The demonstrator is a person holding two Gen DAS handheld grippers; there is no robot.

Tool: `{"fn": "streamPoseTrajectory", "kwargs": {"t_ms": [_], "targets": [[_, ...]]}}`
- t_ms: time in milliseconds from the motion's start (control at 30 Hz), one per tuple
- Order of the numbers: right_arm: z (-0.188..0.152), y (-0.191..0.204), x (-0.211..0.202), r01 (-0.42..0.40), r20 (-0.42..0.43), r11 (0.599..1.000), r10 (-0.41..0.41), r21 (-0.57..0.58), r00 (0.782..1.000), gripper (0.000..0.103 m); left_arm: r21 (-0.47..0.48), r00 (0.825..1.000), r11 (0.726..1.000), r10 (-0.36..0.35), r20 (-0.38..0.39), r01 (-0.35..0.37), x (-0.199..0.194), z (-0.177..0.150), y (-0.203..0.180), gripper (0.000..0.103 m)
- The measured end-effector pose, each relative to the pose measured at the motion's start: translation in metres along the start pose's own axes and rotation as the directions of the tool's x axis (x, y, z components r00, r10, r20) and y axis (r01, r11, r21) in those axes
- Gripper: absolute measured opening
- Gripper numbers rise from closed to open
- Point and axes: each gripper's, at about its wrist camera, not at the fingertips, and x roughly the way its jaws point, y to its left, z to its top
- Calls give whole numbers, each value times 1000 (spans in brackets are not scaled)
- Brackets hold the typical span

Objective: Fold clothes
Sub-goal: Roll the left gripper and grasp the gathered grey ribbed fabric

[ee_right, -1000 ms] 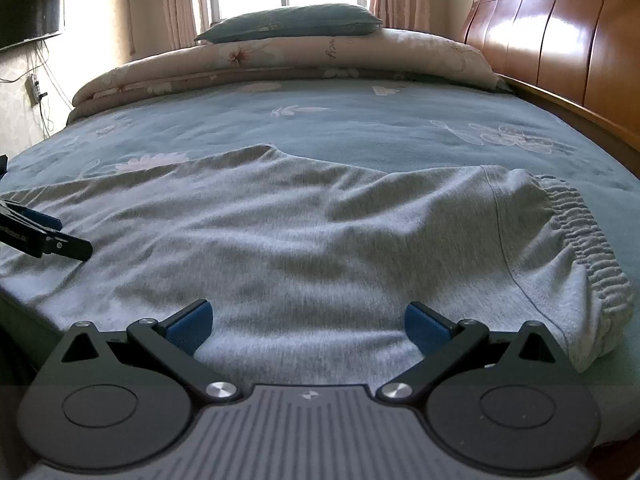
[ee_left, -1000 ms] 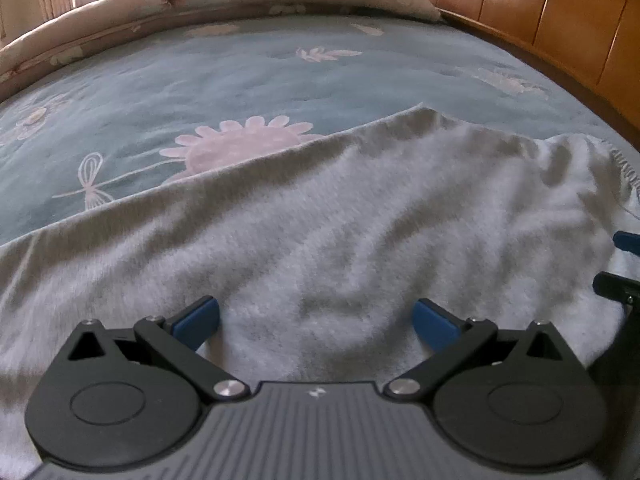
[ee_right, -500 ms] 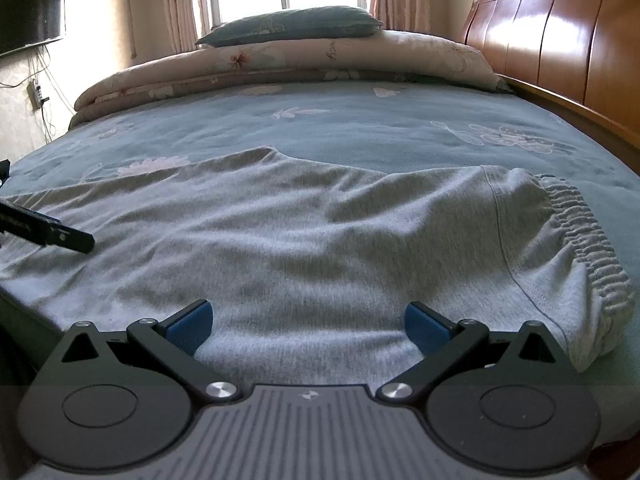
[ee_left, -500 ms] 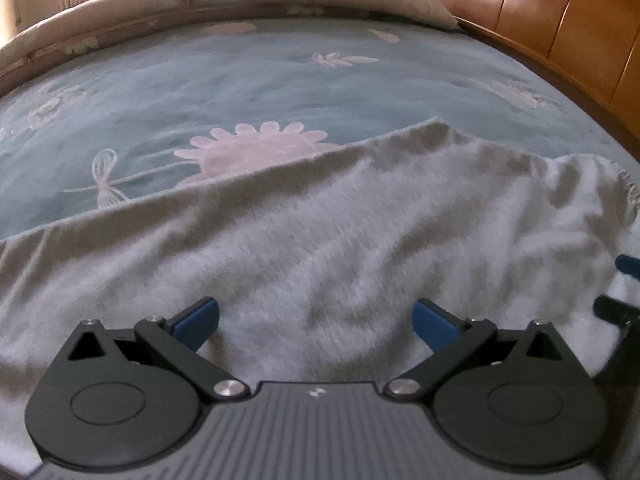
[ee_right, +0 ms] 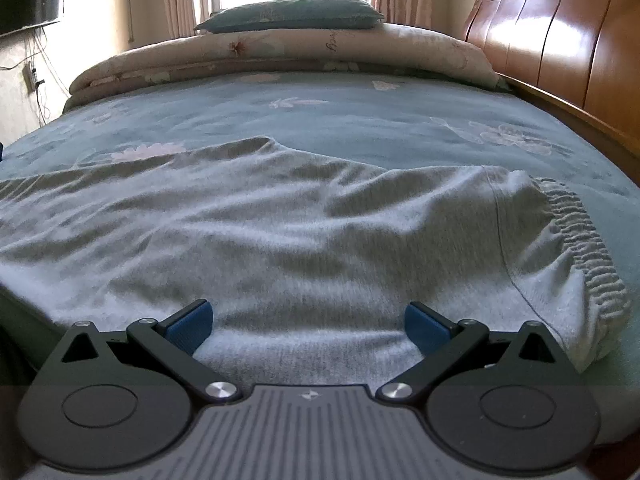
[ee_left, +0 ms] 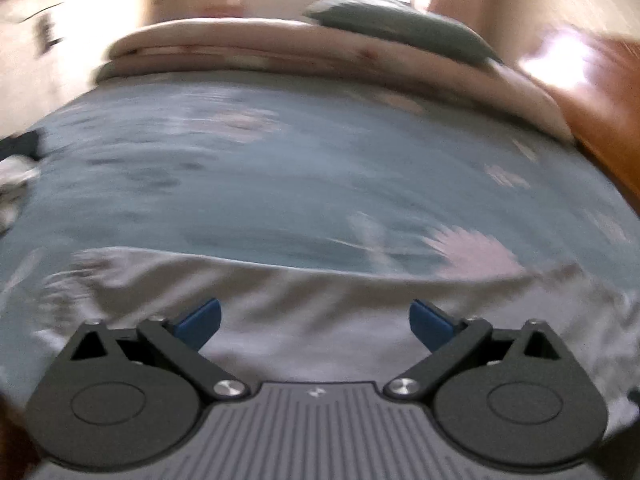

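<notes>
Grey sweatpants (ee_right: 280,236) lie spread across the near part of the bed, with the elastic waistband (ee_right: 580,240) bunched at the right. My right gripper (ee_right: 306,326) is open and empty, just above the near edge of the pants. In the blurred left wrist view a leg of the pants (ee_left: 312,300) runs across the bottom. My left gripper (ee_left: 316,322) is open and empty over that leg. Neither gripper shows in the other's view.
The bed has a teal floral cover (ee_right: 340,120). A rolled pink quilt (ee_right: 280,52) with a teal pillow (ee_right: 292,14) on top lies at the far side. A wooden headboard (ee_right: 560,52) stands at the right. Dark and white items (ee_left: 16,164) lie at the bed's left edge.
My left gripper has swung quickly to the left along the pants leg, so its view is blurred and faces the quilt and window. It has left the right wrist view. The right gripper has barely moved.
</notes>
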Motion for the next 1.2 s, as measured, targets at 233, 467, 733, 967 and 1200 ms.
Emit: {"fn": "streamPoseTrajectory", "kwargs": {"t_ms": [233, 467, 733, 967, 1200], "targets": [[2, 3, 3, 24, -13, 1000, -24, -1, 1000, 103, -372, 998, 928, 14, 55, 7, -22, -24, 128, 78], [2, 5, 4, 47, -12, 999, -46, 12, 999, 103, -634, 996, 768, -67, 66, 94, -7, -76, 194, 78], [4, 8, 4, 68, -16, 997, -67, 21, 998, 103, -701, 985, 691, -136, 110, 173, 19, -93, 216, 79], [4, 11, 6, 87, -19, 996, -87, 28, 996, 103, -700, 981, 688, -161, 108, 190, 37, -83, 223, 80], [4, 12, 7, 102, -12, 994, -101, 33, 995, 103, -718, 975, 660, -166, 144, 219, 40, -85, 229, 81]]}}
